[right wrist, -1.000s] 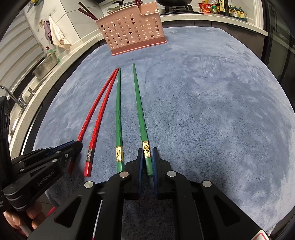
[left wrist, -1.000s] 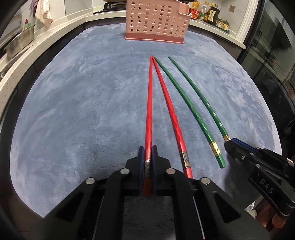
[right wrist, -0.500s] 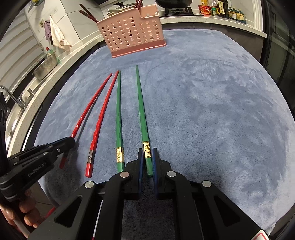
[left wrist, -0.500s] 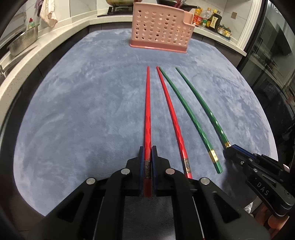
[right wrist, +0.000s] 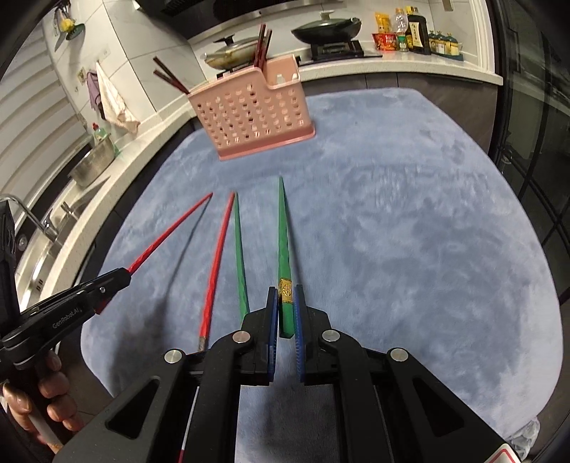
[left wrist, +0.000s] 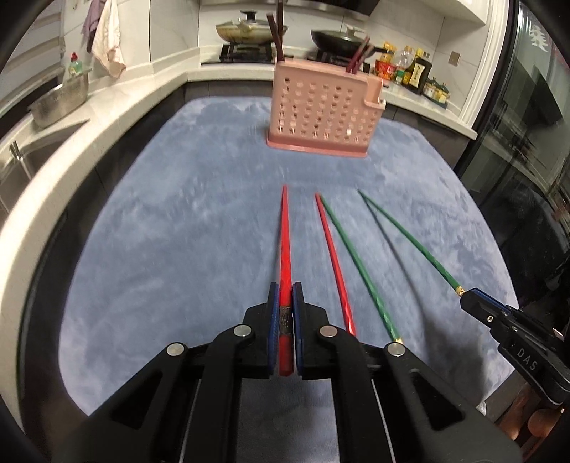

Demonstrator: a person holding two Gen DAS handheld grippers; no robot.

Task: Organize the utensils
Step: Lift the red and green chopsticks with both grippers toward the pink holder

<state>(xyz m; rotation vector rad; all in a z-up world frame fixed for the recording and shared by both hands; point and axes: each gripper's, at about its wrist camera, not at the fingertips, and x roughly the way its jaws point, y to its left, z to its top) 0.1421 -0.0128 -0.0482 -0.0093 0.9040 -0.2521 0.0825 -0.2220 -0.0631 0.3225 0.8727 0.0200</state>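
Observation:
My left gripper [left wrist: 284, 288] is shut on a red chopstick [left wrist: 285, 242] and holds it lifted above the blue cloth, tip pointing at the pink utensil basket [left wrist: 322, 114]. My right gripper [right wrist: 285, 292] is shut on a green chopstick [right wrist: 284, 235], also lifted. A second red chopstick [left wrist: 335, 263] and a second green chopstick [left wrist: 359, 263] lie side by side on the cloth between the two held ones. The basket [right wrist: 249, 114] stands at the far end and holds several dark chopsticks. The right gripper also shows in the left wrist view [left wrist: 466, 295], and the left gripper in the right wrist view [right wrist: 123, 276].
A blue plush cloth [left wrist: 160, 231] covers the table. A white counter with a steel bowl [left wrist: 58, 103], a sink tap [right wrist: 39, 217], pans on a stove [left wrist: 245, 30] and sauce bottles [left wrist: 413, 71] rings the far side. A dark glass door [left wrist: 527, 124] stands at right.
Both grippers have risen with their chopsticks, lifting them off the cloth, and tilted up so the basket and kitchen counter come into fuller view. The other two chopsticks stay on the cloth.

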